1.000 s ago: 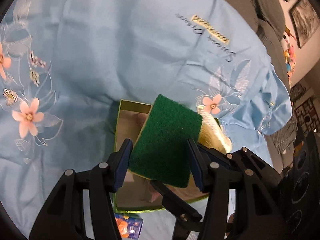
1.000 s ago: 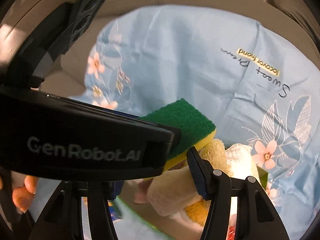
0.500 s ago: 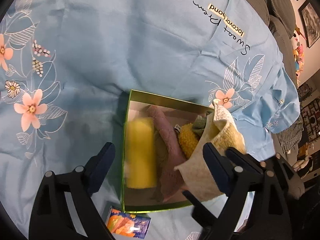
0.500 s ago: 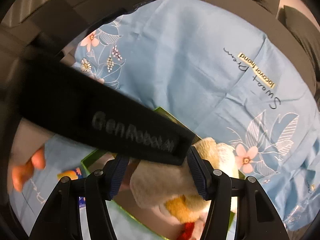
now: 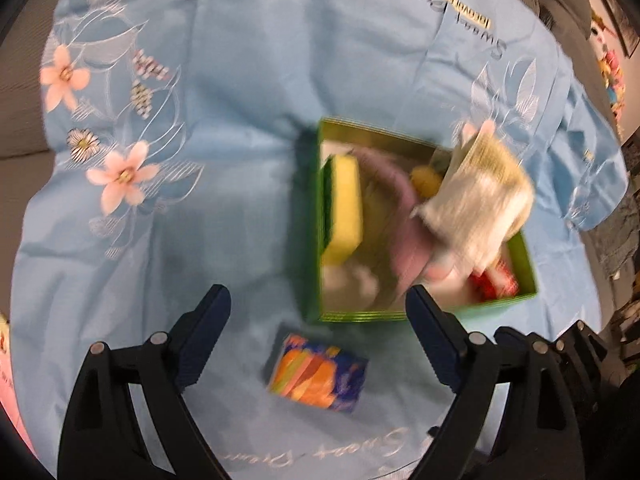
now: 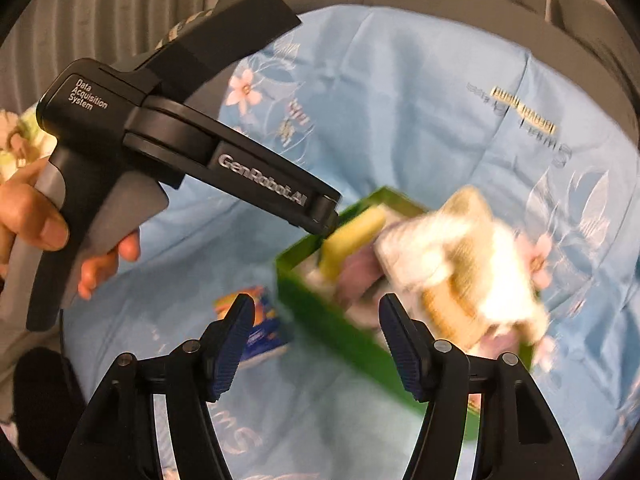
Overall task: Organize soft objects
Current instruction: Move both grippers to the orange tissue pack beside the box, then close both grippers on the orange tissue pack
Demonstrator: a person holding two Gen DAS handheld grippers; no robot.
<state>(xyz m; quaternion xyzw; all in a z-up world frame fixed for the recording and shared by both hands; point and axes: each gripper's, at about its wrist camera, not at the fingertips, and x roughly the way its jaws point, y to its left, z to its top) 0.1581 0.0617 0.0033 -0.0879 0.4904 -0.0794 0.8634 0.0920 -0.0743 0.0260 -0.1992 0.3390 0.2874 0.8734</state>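
A green box (image 5: 360, 314) sits on a blue flowered sheet (image 5: 240, 80). Inside it, a yellow-and-green sponge (image 5: 344, 208) stands on edge against the left wall, beside a pink cloth (image 5: 404, 216). A cream fluffy cloth (image 5: 476, 200), blurred, lies over the box's right side. My left gripper (image 5: 320, 344) is wide open, drawn back in front of the box, with nothing between its pads. The right gripper (image 6: 318, 344) hovers near the box's front wall (image 6: 320, 320), its jaws opening. The cream cloth (image 6: 460, 272) lies beyond its right finger, outside the pads.
A small orange-and-blue packet (image 5: 316, 368) lies on the sheet just in front of the box. Something red (image 5: 492, 284) shows in the box's right corner. A person's hand (image 6: 24, 216) holds the left tool's handle. Grey sofa cushions rise behind the sheet.
The left gripper let go of the sponge, which now stands in the box, then opened wide and pulled back. The right gripper released the cream cloth and drew back too.
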